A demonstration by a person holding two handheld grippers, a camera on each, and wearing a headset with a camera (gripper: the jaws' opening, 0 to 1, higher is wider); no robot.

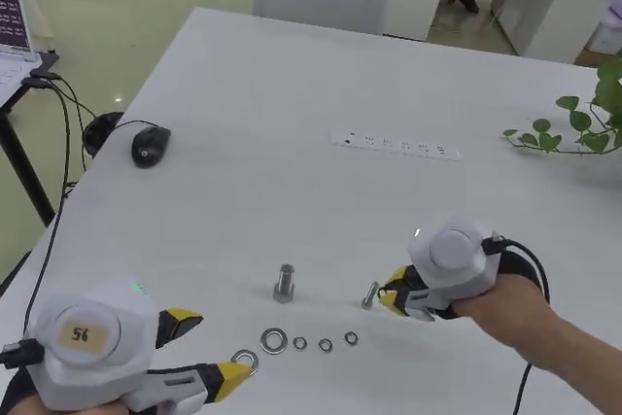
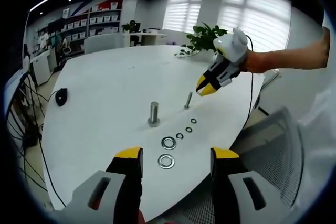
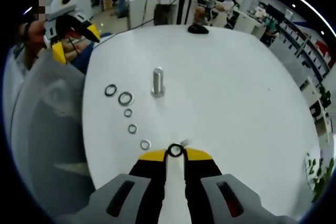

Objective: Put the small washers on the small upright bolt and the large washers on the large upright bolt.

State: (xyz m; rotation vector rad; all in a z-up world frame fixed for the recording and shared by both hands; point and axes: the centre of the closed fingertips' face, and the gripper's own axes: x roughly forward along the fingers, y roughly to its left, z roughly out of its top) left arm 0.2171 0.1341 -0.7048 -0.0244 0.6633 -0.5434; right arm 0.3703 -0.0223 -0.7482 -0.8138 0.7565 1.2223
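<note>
The right gripper (image 3: 175, 155) is pinching a small washer (image 3: 175, 150) in its jaws beside the small bolt (image 1: 370, 294) for threading, while the left gripper (image 2: 177, 155) is hovering wide-jawed.

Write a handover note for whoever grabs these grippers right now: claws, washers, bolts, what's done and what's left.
Left claw: open and empty, hovering beside the nearest large washer.
Right claw: shut on a small washer, right at the small bolt.
Loose: the other large washer and three small washers lie in the same row, in front of the large bolt.
Done: no washer is visibly on either bolt.
Left: thread the held washer onto the small bolt, then place the five loose ones.
</note>
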